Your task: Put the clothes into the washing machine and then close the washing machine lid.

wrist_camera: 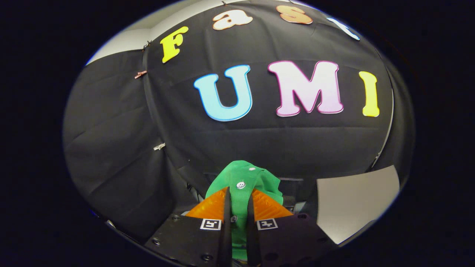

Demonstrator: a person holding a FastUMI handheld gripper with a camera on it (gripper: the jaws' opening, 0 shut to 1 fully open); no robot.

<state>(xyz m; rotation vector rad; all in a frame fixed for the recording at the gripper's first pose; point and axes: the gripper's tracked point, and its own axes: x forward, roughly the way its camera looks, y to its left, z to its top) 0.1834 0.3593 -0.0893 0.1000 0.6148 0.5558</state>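
The gripper [239, 202] pinches a green buttoned garment [243, 180] between its fingers, lifted before the booth wall [259, 141]. The carrying step seems underway; next it likely needs bringing over the washing machine's opening and releasing.

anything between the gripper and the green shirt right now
No, nothing is in between. The gripper is shut on the green shirt, which is pinched between both fingers and bunches up just ahead of them, in front of the black cloth wall.

The gripper [238, 202] fingers pinch a green buttoned garment [243, 178].
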